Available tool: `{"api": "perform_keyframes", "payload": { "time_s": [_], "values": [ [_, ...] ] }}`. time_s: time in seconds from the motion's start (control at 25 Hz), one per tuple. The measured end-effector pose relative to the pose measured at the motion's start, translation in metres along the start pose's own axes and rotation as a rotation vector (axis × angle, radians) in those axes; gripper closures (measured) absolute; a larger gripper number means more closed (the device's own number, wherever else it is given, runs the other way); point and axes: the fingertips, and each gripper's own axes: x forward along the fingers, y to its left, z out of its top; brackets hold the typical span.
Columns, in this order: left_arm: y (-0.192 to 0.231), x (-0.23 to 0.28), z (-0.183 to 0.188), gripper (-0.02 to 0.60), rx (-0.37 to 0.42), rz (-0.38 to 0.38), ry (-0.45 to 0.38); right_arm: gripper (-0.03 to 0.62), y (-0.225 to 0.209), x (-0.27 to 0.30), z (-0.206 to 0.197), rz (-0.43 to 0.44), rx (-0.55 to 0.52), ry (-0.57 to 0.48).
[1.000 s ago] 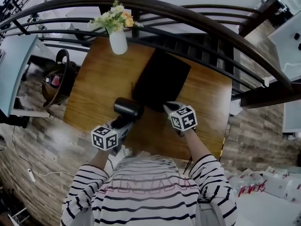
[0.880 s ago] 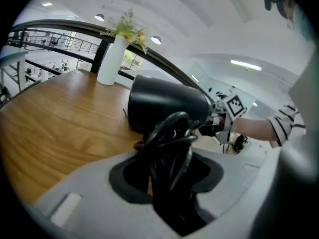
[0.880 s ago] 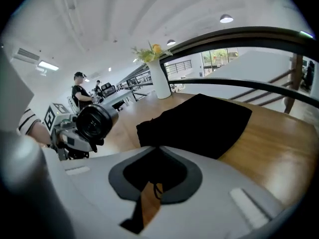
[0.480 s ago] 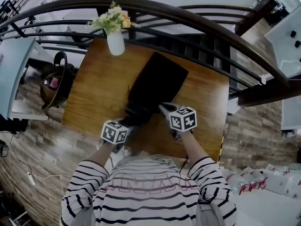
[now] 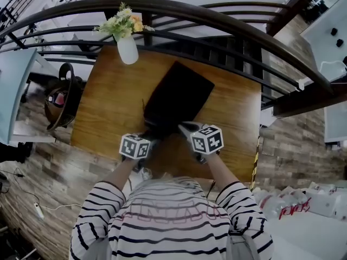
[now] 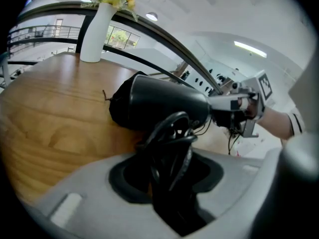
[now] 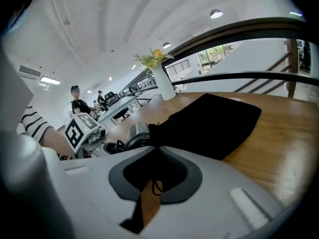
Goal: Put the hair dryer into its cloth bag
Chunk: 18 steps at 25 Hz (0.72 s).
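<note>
The black cloth bag [image 5: 179, 97] lies flat on the wooden table [image 5: 103, 102], its mouth toward me. My right gripper [image 5: 183, 129] is shut on the bag's near edge [image 7: 155, 133] and holds the mouth up. My left gripper [image 5: 147, 138] is shut on the black hair dryer's handle with its coiled cord [image 6: 169, 151]. The hair dryer [image 6: 159, 103] points at the bag's mouth. In the right gripper view its grey barrel end [image 7: 135, 133] sits right at the opening. From above, the dryer is mostly hidden by the bag and the grippers.
A white vase with flowers [image 5: 127, 47] stands at the table's far left corner. A dark curved railing [image 5: 217, 15] runs behind the table. A round dark chair [image 5: 60, 96] stands to the left of the table. The floor is brick-patterned.
My left gripper has carried the hair dryer down and to the right, from beside the bag to its mouth. The right gripper shifted slightly left with the bag's edge.
</note>
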Motion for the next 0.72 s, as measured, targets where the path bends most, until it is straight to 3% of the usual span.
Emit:
{"api": "perform_keyframes", "payload": {
  "time_s": [0.4, 0.72],
  "values": [
    [-0.007, 0.014, -0.011, 0.417, 0.065, 0.021, 0.069, 0.585, 0.006, -0.005, 0.005, 0.005, 0.007, -0.035],
    [-0.009, 0.033, 0.000, 0.417, 0.077, 0.035, 0.096, 0.585, 0.022, -0.012, 0.005, 0.006, -0.106, -0.037]
  ]
}}
